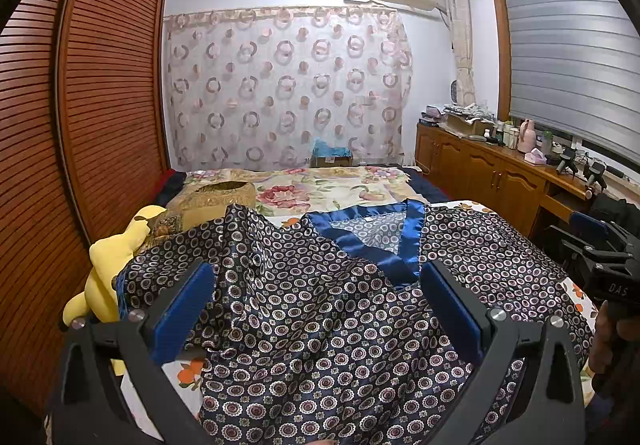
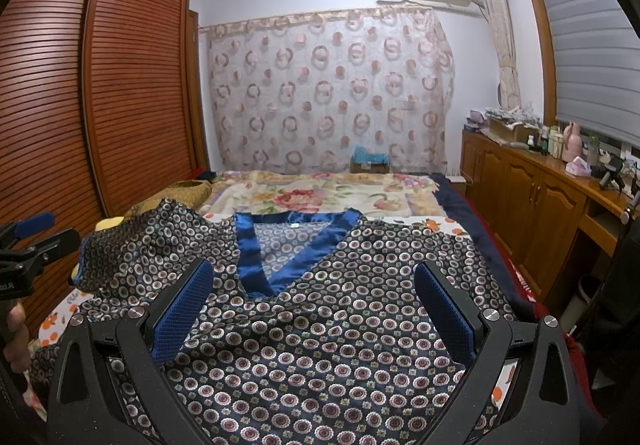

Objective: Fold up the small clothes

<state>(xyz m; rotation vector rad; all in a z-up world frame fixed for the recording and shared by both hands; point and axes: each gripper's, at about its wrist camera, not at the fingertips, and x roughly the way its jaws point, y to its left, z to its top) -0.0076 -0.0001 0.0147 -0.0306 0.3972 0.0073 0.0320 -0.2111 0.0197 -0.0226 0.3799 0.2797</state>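
A dark blue satin top (image 1: 320,309) with a circle print and a plain blue V-neck band (image 1: 404,241) lies spread on the bed, neck away from me; it also shows in the right wrist view (image 2: 344,325). Its left sleeve (image 1: 240,237) is bunched and humped up. My left gripper (image 1: 316,285) is open above the top's left half, holding nothing. My right gripper (image 2: 314,285) is open above the top's right half, holding nothing. The right gripper's body shows at the right edge of the left wrist view (image 1: 600,265).
The bed (image 2: 332,193) has a floral cover. A yellow plush toy (image 1: 112,257) and a gold pillow (image 1: 212,201) lie at its left edge beside a slatted wooden wardrobe (image 1: 92,93). A wooden cabinet (image 2: 532,197) with bottles stands on the right.
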